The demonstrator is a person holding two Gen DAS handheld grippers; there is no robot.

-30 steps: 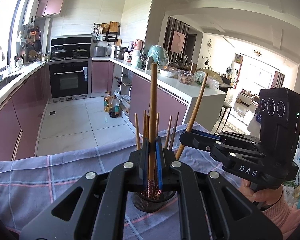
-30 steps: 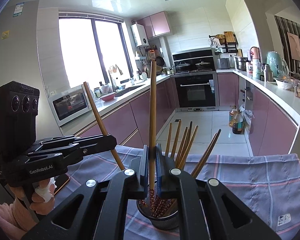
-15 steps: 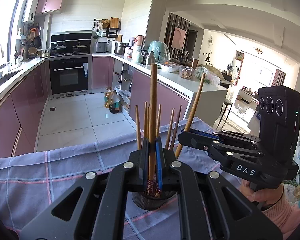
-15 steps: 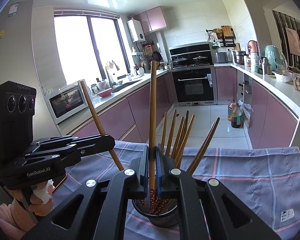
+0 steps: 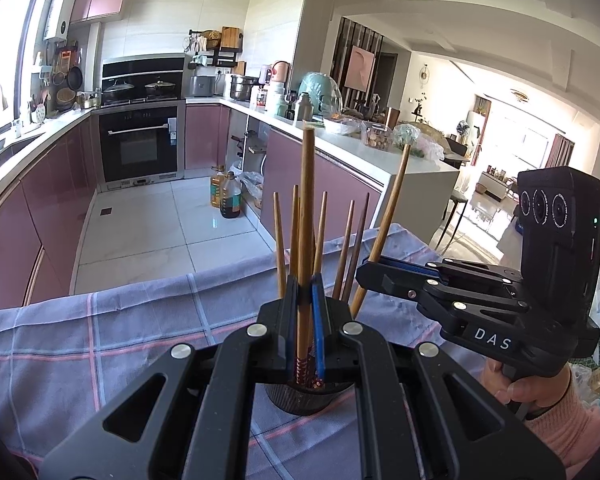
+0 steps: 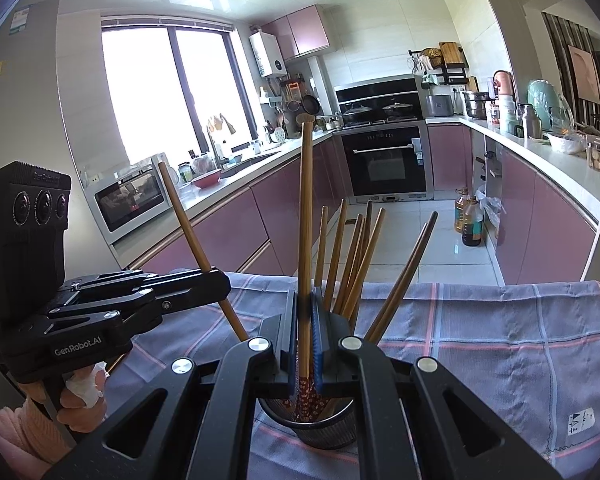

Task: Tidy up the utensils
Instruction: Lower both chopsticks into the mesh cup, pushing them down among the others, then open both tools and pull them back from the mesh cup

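Entry: we hold one chopstick (image 5: 305,216) clamped upright in the left tool (image 5: 305,312) and another (image 6: 306,216) in the right tool (image 6: 306,320), each directly above the holder (image 6: 324,430) on the cloth-covered bench (image 6: 480,344), best lowered straight, released low.

Upright chopsticks (image 6: 354,256) crowd the dark cup (image 6: 328,434); checked cloth (image 6: 480,332) on either side lies open for a tool.

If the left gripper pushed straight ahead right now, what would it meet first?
Probably the chopsticks standing in the holder: the left gripper, shut on one chopstick, points down over it. Depth is unclear.
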